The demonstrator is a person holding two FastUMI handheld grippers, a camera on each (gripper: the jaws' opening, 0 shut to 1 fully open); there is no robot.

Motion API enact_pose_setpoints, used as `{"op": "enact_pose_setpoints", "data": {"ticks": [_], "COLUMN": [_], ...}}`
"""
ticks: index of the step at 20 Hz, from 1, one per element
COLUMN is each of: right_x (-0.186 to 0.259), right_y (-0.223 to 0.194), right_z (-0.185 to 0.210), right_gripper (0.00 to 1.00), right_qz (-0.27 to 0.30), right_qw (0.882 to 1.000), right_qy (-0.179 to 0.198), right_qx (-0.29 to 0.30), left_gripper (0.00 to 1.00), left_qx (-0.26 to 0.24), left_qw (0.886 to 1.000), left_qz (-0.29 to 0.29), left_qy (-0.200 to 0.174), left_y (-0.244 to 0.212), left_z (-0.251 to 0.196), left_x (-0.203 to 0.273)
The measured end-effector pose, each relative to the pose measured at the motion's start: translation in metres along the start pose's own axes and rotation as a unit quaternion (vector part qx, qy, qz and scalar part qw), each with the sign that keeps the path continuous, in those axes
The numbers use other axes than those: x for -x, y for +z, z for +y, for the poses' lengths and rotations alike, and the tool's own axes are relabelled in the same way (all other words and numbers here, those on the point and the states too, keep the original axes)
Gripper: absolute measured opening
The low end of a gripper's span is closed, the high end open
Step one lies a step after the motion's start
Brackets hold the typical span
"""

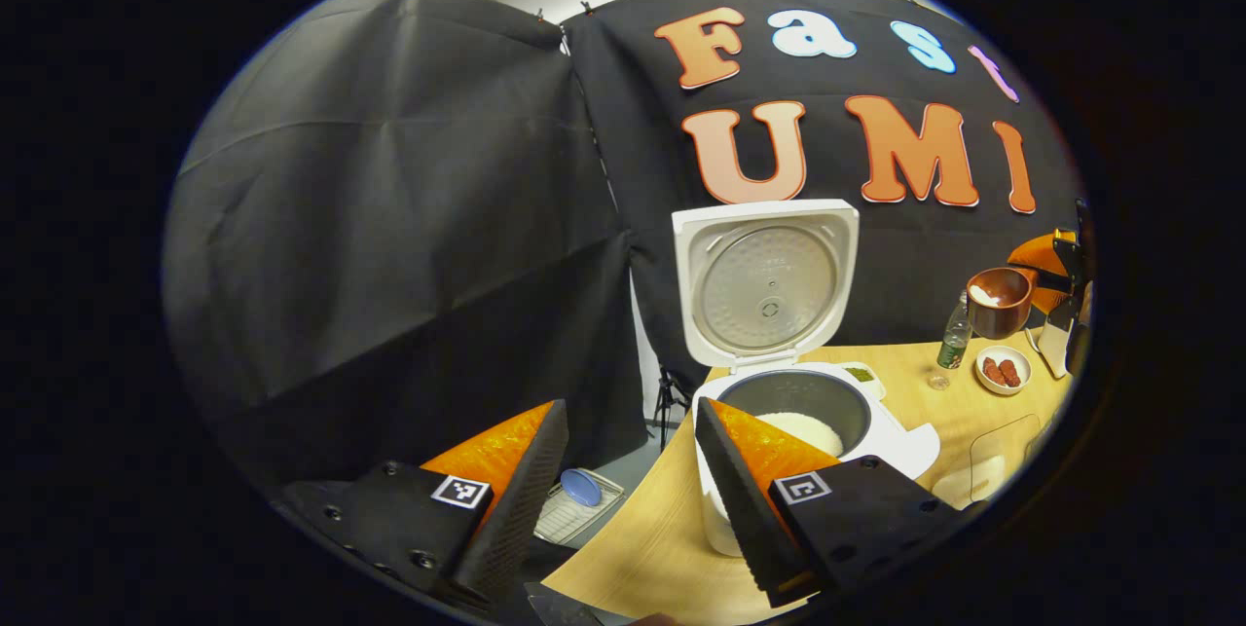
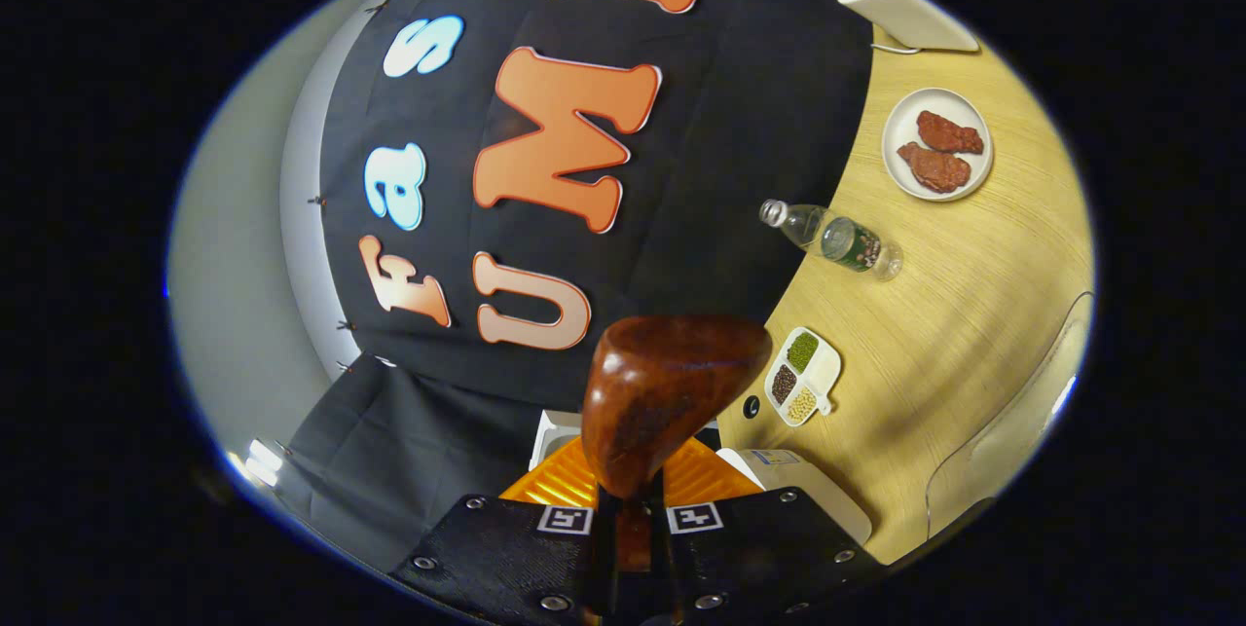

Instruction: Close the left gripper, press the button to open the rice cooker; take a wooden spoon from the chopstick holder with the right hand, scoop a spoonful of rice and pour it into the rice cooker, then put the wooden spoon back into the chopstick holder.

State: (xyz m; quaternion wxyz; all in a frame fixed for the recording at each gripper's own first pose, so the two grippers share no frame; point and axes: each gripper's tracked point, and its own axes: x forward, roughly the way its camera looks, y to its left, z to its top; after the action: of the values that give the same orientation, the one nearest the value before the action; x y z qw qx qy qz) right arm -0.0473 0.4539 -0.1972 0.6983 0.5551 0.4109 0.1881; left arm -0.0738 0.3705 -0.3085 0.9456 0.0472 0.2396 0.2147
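Right claw [image 2: 631, 509] clamps wooden spoon [image 2: 662, 392]; left claw [image 1: 623, 470] gapes empty; rice cooker [image 1: 779, 392] open, pouring and return left

The rice cooker [image 1: 779, 412] stands with its lid [image 1: 766, 280] upright at the back, so the pot mouth is open from above and in front. On the wooden table [image 2: 973, 314], a bottle [image 2: 837, 241], a plate [image 2: 936, 144] and a small divided dish [image 2: 803, 375] (near the cooker) stand apart, bare wood between them.

Left view faces cooker [image 1: 779, 392] nearby; right tilted; shared table [image 2: 973, 314].
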Motion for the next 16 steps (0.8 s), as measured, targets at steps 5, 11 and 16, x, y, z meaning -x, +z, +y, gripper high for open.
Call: {"op": "enact_pose_setpoints", "data": {"ticks": [5,11,16], "right_x": [-0.047,-0.091,-0.11], "right_y": [-0.046,-0.091,-0.122], "right_z": [0.032,0.034,0.046], "right_gripper": [0.13,0.14,0.13], "right_qz": [0.007,0.013,0.023], "right_qw": [0.997,0.966,0.919], "right_qy": [-0.005,-0.037,-0.029], "right_qx": [0.079,0.256,0.393], "left_gripper": [0.91,0.85,0.85], "left_qx": [0.019,0.028,0.036], "left_qw": [0.999,0.998,0.996], "left_qz": [0.023,0.045,0.068], "left_qy": [0.016,0.033,0.048], "left_y": [-0.02,-0.043,-0.063], "left_z": [0.031,0.058,0.071], "left_x": [-0.015,-0.012,-0.008]}}
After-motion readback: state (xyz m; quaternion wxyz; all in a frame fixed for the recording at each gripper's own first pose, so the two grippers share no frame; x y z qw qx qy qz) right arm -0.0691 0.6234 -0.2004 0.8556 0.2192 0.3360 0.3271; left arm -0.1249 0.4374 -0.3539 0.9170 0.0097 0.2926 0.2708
